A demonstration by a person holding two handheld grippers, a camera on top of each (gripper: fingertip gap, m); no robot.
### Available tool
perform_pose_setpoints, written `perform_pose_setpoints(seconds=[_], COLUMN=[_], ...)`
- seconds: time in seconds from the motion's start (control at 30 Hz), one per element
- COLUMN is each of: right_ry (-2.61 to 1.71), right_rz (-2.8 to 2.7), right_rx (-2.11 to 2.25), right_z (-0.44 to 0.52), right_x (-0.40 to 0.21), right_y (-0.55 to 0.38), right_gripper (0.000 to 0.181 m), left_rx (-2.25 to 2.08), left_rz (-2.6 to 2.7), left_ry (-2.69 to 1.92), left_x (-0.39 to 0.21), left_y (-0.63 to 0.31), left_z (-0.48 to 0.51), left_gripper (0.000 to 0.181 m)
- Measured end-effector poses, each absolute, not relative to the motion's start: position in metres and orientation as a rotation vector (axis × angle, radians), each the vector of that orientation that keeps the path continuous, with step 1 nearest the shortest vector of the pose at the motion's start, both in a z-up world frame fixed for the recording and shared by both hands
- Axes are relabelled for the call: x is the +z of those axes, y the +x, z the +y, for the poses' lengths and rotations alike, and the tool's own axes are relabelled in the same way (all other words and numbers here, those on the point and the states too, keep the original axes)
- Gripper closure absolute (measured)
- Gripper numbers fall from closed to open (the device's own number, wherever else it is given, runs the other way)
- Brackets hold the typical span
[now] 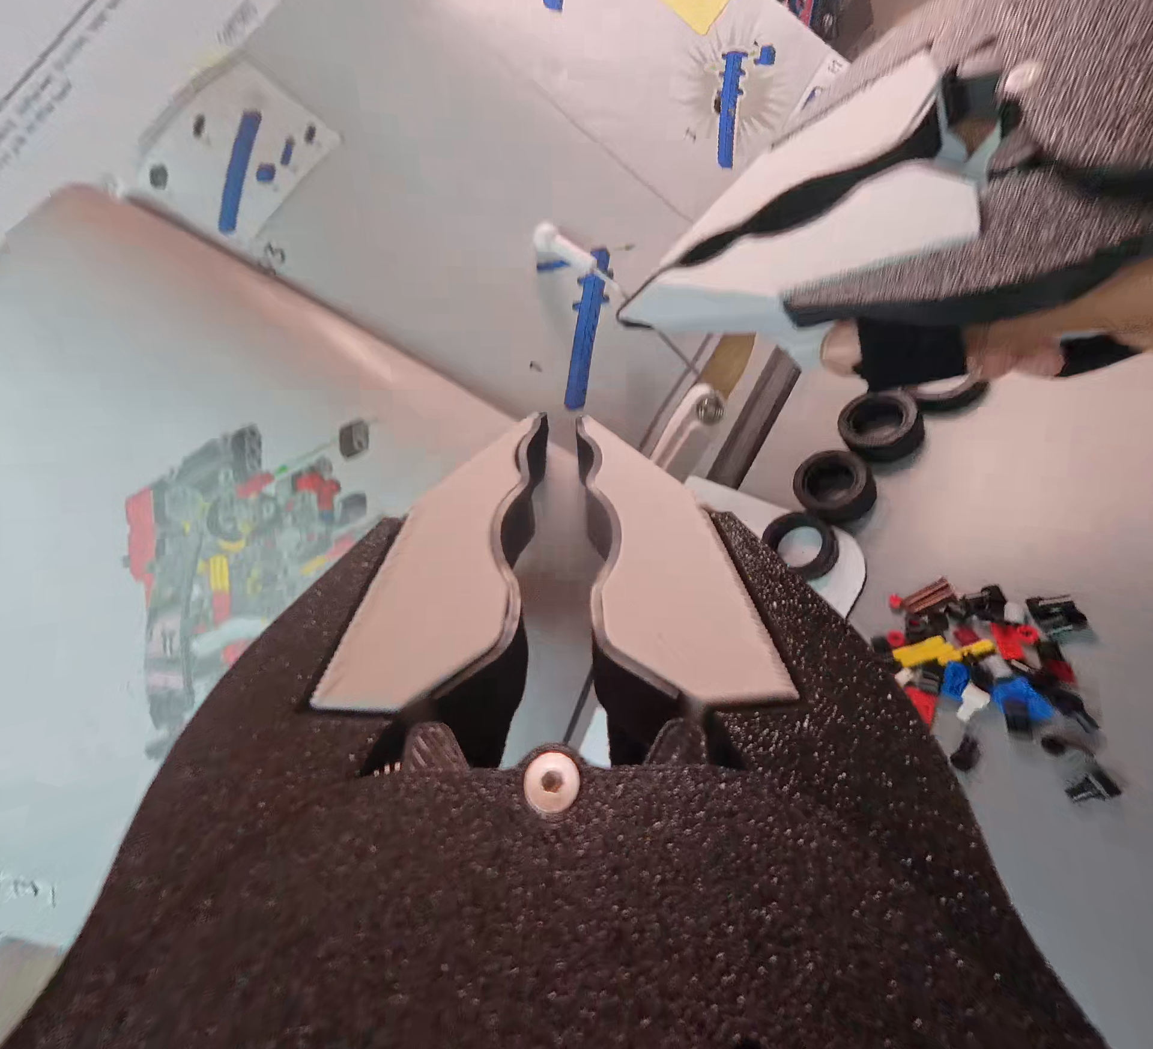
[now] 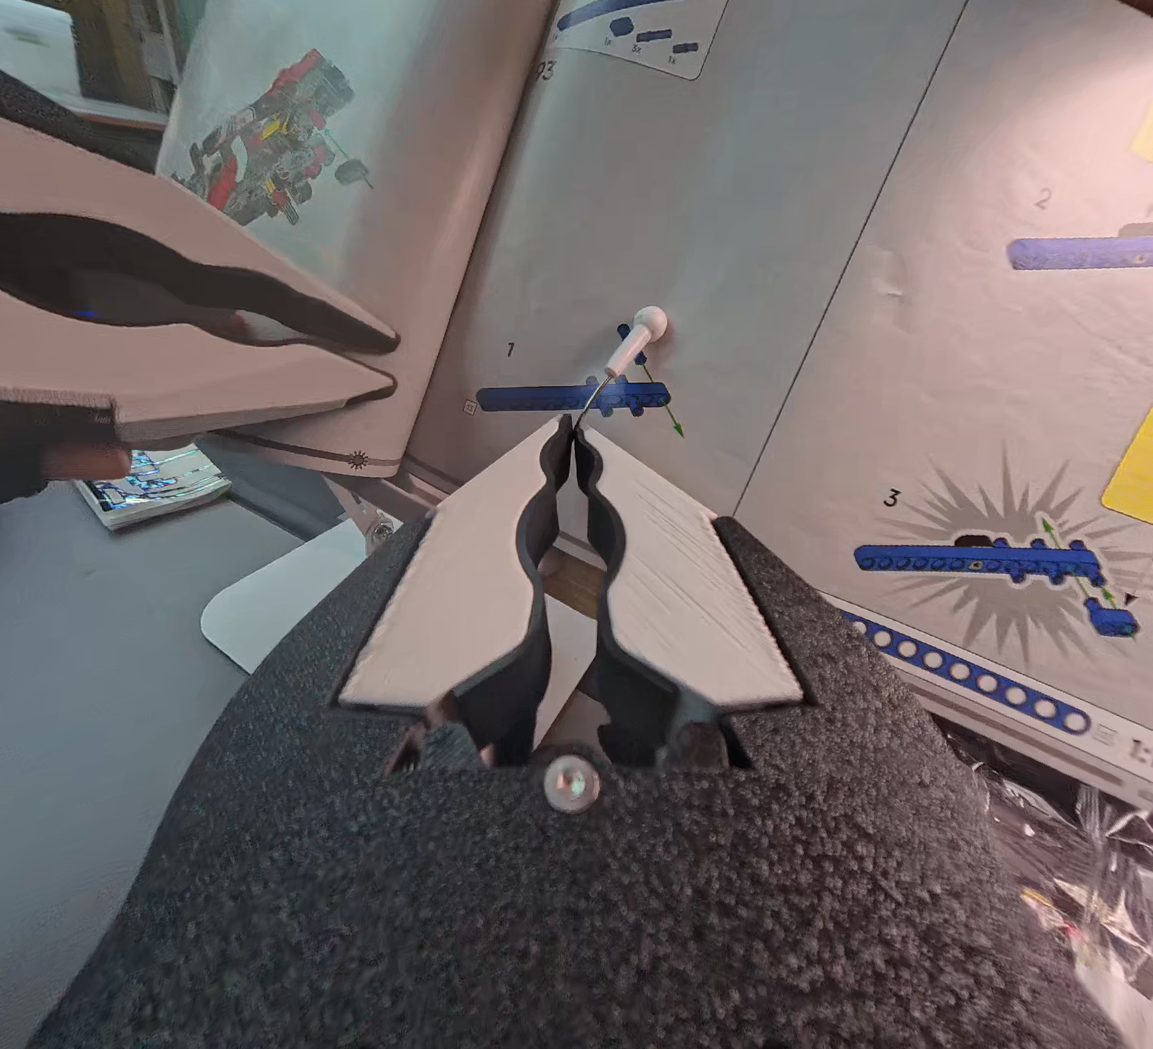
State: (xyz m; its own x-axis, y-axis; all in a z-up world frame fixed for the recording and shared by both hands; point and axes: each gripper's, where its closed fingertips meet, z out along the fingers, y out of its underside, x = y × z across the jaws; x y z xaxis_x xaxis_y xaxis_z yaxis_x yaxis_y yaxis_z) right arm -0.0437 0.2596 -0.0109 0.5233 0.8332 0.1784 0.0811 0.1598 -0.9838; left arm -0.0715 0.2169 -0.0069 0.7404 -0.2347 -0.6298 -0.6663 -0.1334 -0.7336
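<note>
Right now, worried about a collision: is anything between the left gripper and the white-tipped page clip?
Nothing visible. The left gripper faces the white-tipped page clip across bare booklet page; the right gripper pinches the clip's wire from the side.

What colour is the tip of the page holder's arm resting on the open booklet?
White tip on a thin metal wire; right wrist view shows it best.

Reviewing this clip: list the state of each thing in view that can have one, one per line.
left gripper: open a narrow gap, holding nothing.
right gripper: shut on the wire page holder.
wire page holder: white-tipped, resting against the page.
instruction booklet: open, propped upright on a stand.
booklet's left page: curling up, not flat.
black tyres: loose, in a row.
small bricks: loose pile.
</note>
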Motion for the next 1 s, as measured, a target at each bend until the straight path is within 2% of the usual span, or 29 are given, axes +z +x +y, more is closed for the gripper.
perform_pose_setpoints(seconds=[0.03,0.13,0.3,0.53,0.57,0.6,0.73,1.0], right_ry=[-1.314,-1.23,-1.032,-1.044,-1.057,-1.063,-1.115,-1.239], right_rz=[-0.913,-1.029,-1.264,-1.331,-1.319,-1.323,-1.255,-1.311], right_rx=[0.631,0.534,0.285,0.286,0.289,0.303,0.443,0.721], right_z=[0.258,0.244,0.226,0.227,0.227,0.223,0.198,0.136], right_x=[-0.01,-0.008,-0.017,-0.018,-0.018,-0.02,-0.022,-0.041], right_y=[-0.046,-0.06,-0.077,-0.076,-0.075,-0.075,-0.06,0.063], right_gripper=[0.181,0.181,0.181,0.18,0.178,0.168,0.147,0.136], left_rx=[0.457,0.546,0.552,0.452,0.447,0.438,0.354,0.06], left_rz=[0.72,0.716,0.683,0.623,0.621,0.618,0.598,0.55], left_ry=[-1.694,-1.686,-1.718,-1.71,-1.712,-1.715,-1.714,-1.653], left_x=[-0.011,-0.014,-0.014,-0.013,-0.013,-0.012,-0.007,-0.012], left_y=[-0.08,-0.106,-0.135,-0.134,-0.134,-0.132,-0.122,-0.075], left_z=[0.213,0.207,0.209,0.205,0.203,0.201,0.186,0.123], left_gripper=[0.171,0.181,0.181,0.181,0.181,0.181,0.169,0.159])
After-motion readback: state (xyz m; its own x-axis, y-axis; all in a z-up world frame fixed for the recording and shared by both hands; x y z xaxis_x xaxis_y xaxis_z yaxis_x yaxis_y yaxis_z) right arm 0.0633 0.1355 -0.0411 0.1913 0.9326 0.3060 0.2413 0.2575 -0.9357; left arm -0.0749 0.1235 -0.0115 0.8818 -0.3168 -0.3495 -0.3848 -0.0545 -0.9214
